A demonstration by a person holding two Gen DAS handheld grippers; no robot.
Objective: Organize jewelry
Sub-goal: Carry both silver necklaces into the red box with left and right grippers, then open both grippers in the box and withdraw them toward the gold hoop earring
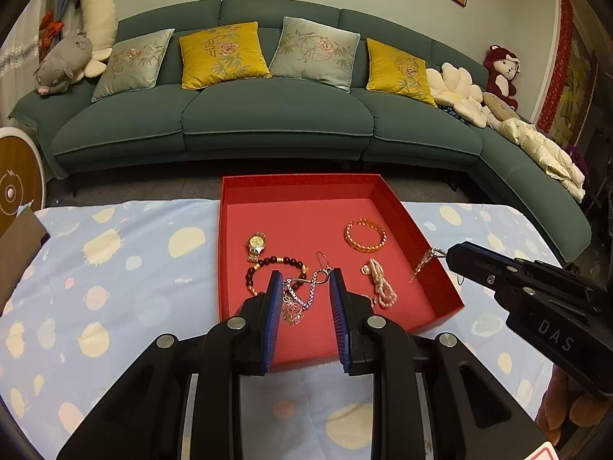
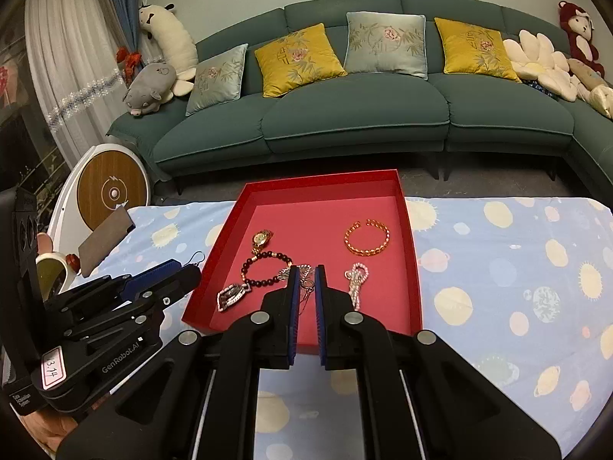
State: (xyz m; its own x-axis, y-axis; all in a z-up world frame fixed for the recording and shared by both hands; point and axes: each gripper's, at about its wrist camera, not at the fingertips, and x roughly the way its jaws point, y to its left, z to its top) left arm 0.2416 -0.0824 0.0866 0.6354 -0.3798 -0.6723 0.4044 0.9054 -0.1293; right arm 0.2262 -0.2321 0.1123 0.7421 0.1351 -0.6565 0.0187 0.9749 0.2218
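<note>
Left wrist view: the right tool (image 1: 451, 255) is clenched on a gold dangly earring (image 1: 423, 262), hanging over the red tray's (image 1: 299, 188) right wall. The left tool's (image 1: 305, 280) fingers sit a bit apart. A wire hook (image 2: 195, 258) pokes out at its tip, can't tell if it's caught. The rest of the jewelry's tangled in the tray on the worktop.

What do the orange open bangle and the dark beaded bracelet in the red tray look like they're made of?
The orange open bangle looks like polished gold-toned metal, or maybe amber-coloured resin: its twisted links glint brightly. The dark beaded bracelet appears to be glossy stone or lacquered wood beads with a few gold spacers. The red tray looks like matte cardboard.
</note>
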